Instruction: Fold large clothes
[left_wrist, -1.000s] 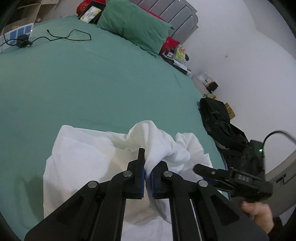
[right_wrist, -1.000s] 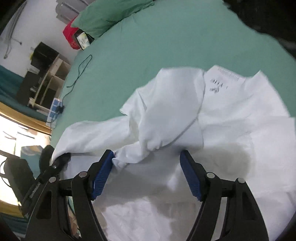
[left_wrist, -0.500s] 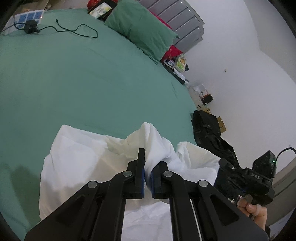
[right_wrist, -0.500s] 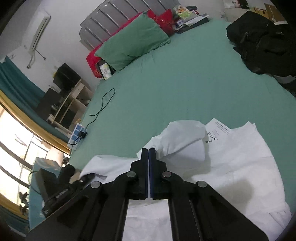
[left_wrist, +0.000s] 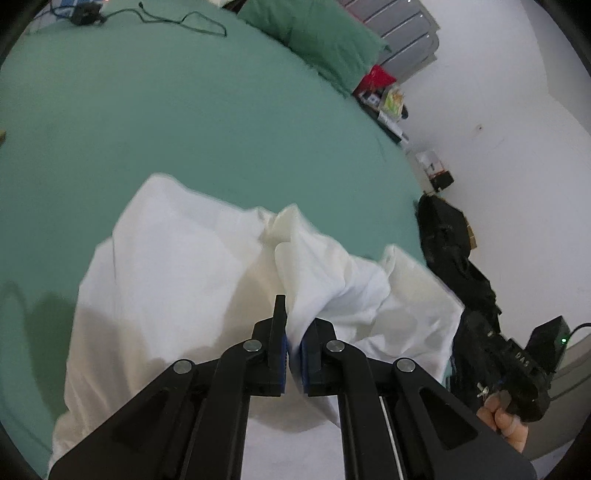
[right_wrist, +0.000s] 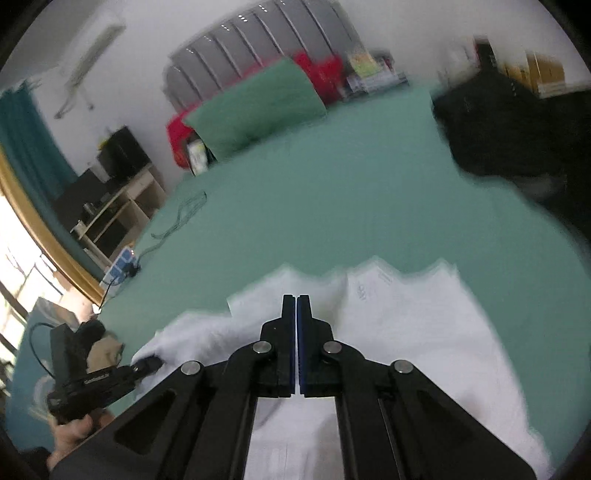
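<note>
The white garment (left_wrist: 177, 280) lies rumpled on the green bed (left_wrist: 184, 129). The left gripper (left_wrist: 291, 354) has its jaws clamped on a bunched fold of it; the right gripper (right_wrist: 296, 332) has its jaws together, with no cloth seen between them. This looks like the spreading-out step; next, the right gripper likely needs a fresh hold on an edge.

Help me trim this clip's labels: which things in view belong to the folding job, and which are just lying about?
Part of the job:
- white garment, spread on the bed
- left claw, shut on a bunched fold of it
- right claw, shut, no cloth visibly between its pads

Just lying about:
- green pillow
- black cable
- black bag
- red cushion
</note>
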